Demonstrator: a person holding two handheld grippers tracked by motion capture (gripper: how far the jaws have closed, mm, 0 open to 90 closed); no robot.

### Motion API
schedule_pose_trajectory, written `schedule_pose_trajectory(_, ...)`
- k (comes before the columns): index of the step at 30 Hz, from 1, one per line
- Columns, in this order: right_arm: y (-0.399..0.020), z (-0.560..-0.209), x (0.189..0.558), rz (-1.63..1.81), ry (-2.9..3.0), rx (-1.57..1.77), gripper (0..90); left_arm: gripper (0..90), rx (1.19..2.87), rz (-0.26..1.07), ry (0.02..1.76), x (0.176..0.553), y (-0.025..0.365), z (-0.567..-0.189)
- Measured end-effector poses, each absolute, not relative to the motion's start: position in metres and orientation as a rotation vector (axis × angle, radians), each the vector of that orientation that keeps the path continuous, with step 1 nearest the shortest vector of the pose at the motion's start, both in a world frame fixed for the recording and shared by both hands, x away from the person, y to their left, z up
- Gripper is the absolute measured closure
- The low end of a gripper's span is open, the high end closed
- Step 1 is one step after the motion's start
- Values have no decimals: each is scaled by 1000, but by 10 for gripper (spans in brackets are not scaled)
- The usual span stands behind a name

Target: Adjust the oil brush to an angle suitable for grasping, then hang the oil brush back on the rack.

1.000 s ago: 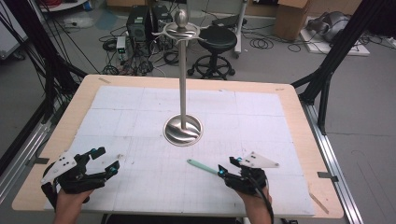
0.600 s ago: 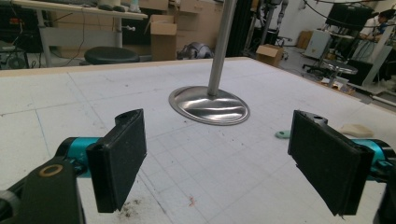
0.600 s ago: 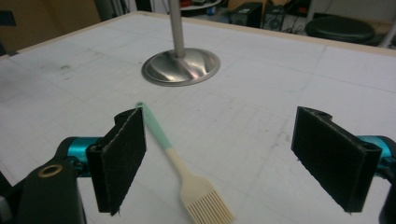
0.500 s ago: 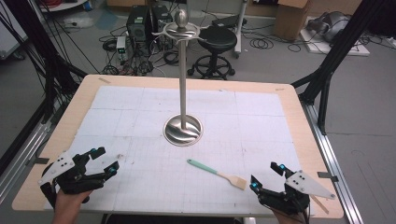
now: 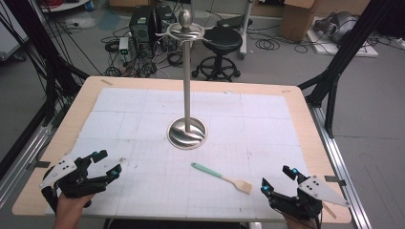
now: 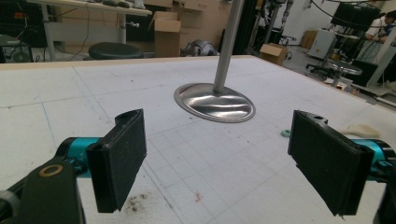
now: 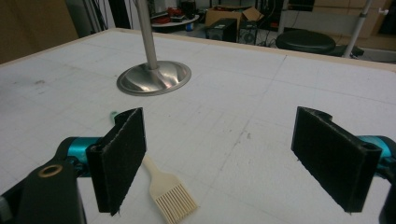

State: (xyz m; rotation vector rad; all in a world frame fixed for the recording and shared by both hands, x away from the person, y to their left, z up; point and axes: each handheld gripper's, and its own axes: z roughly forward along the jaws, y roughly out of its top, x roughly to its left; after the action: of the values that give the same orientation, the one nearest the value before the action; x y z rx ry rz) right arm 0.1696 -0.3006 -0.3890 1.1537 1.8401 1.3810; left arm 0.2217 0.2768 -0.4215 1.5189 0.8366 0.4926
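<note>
One pastry brush [image 5: 222, 176], green-handled with pale bristles, lies flat on the tabletop [image 5: 143, 95], between the steel stand [image 5: 186, 129] and the right gripper [image 5: 279, 183]. That gripper hovers just beside the bristle end, jaws wide apart, holding nothing. The left gripper [image 5: 107, 164] rests well apart, likewise spread and empty. Judged step: pre-grasp. Next move likely calls for lowering over the handle and closing.

The brush [image 7: 164, 186] handle runs hidden behind the right hand-held gripper [image 7: 233, 158] jaw, green end barely showing.
</note>
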Motion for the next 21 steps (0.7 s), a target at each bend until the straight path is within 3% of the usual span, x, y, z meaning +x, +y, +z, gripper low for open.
schedule_pose_trajectory(21,-282,-391,191,1367,2062,1052,168,197,1536,484,824,220,274,-422)
